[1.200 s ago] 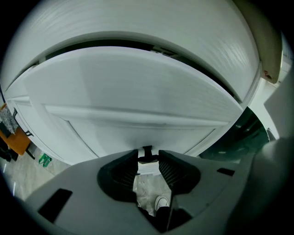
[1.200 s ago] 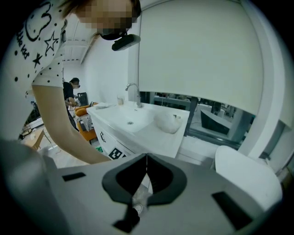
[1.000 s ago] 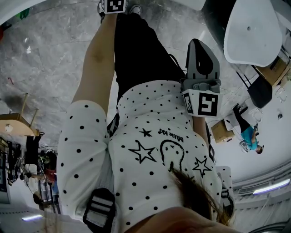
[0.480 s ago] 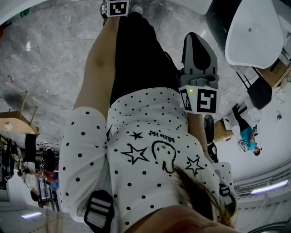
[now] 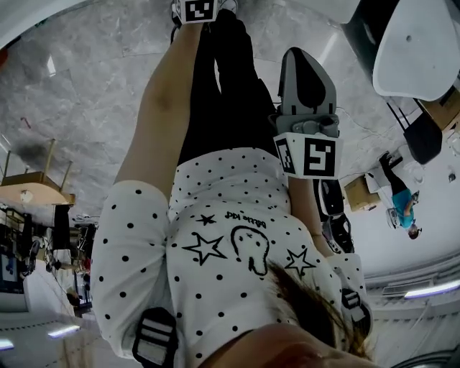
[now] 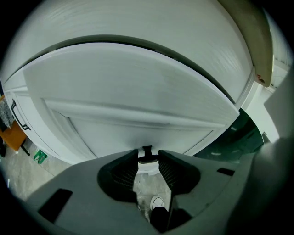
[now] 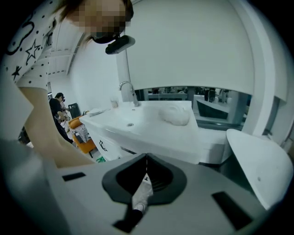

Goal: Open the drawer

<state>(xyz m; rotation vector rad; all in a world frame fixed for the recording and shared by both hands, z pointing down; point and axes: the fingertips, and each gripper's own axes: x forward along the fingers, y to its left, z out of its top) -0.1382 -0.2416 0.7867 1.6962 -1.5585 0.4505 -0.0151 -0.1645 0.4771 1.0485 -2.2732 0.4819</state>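
In the left gripper view a white drawer front (image 6: 124, 98) fills the frame under a white countertop edge. Its small black handle (image 6: 147, 153) sits right between the tips of my left gripper (image 6: 148, 159), and the handle's bar reaches both pads. The drawer looks closed. The head view shows only that gripper's marker cube (image 5: 198, 8), at the end of the outstretched arm. My right gripper (image 5: 305, 57) hangs beside the person's hip, away from the drawer, shut with nothing held; in its own view the right gripper (image 7: 147, 160) has its jaws together.
A white sink counter (image 7: 151, 133) with a faucet (image 7: 126, 87) and black-handled drawers shows in the right gripper view. A round white table top (image 5: 417, 50), a cardboard box (image 5: 359, 192), another person (image 5: 404, 208) and a wooden table (image 5: 29, 188) stand on the marble floor.
In the head view the right gripper has drifted up and slightly left along the person's side. The left arm stays stretched toward the drawer.
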